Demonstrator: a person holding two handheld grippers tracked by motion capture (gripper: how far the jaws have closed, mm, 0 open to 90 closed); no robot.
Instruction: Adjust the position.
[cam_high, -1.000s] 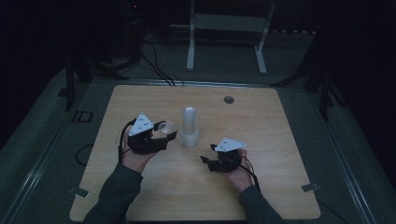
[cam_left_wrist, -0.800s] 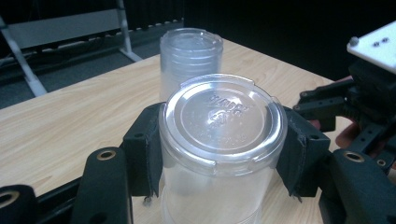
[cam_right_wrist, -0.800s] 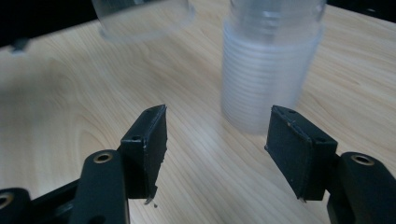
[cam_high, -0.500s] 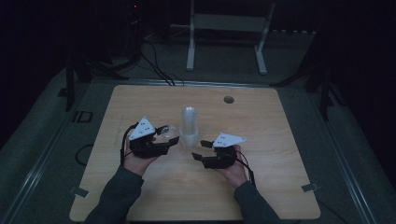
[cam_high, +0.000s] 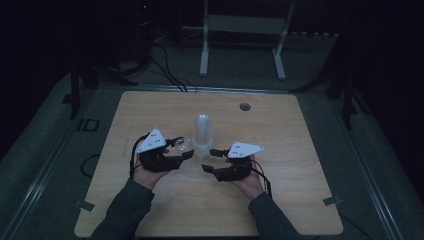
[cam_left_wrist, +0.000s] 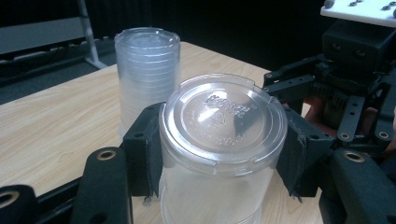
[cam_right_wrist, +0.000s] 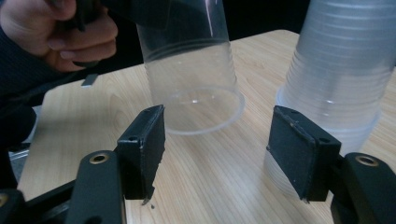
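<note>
Dim light falls on a pale wooden counter with dark floor all round it. At its middle, the left tongs grip a single clear plastic cup, both pads pressed against its sides near the closed base; the cup is held on its side just above the counter, its base facing the left gripper view and its open mouth pointing toward the right tongs. Nothing is seen inside it.

Just beyond it stands a stack of clear cups, nested mouth down, resting on the counter beside the held cup; whether the two touch cannot be told.

The right tongs have just been opening: their jaws stand apart with bare wood between them, the cup's rim a little ahead, the stack to one side.

Farther back, a small round hole marks the counter. Behind the counter stand a white metal frame and cables on the dark floor.
</note>
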